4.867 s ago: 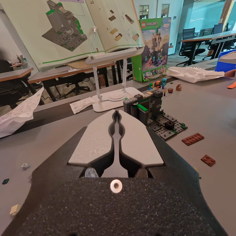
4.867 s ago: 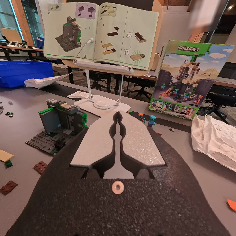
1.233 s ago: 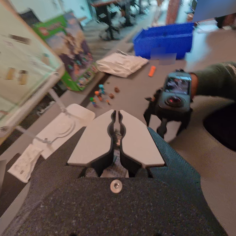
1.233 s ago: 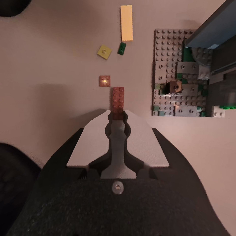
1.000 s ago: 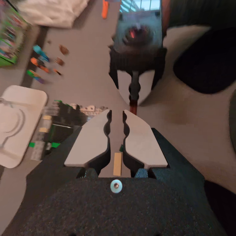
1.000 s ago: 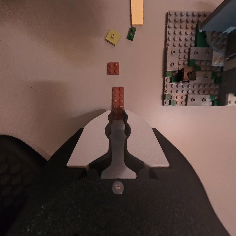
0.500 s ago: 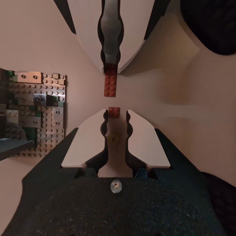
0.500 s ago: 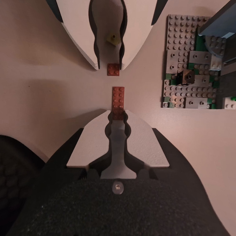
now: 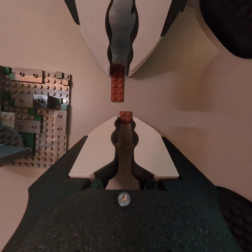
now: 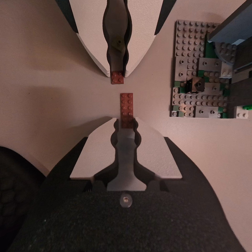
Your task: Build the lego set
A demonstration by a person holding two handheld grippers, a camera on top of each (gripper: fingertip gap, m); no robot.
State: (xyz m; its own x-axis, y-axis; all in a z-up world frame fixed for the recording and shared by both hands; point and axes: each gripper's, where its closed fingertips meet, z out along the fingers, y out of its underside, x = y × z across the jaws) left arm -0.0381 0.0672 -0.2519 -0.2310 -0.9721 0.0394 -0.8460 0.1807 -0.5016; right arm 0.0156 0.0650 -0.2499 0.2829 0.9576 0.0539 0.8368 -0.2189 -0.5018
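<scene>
- Left wrist view: the small brown square plate (image 9: 125,117) is seen lying on the counter (image 9: 190,103), its near half clamped between the fingertips of the left hand-held gripper (image 9: 125,119).
- Just beyond it, apart by a narrow gap and nearly in line, the long brown plate (image 9: 117,87) lies flat; its far end is gripped by the right hand-held gripper (image 9: 118,70), which faces the left one tip to tip.
- An olive-yellow tile (image 9: 122,148) is seen on the counter between the left fingers, behind the square plate.
- Right wrist view: the long plate (image 10: 126,109) is clenched at its near end by the right hand-held gripper (image 10: 125,120).
- The grey and green studded build (image 10: 197,76) stands well to the side, clear of both plates.
</scene>
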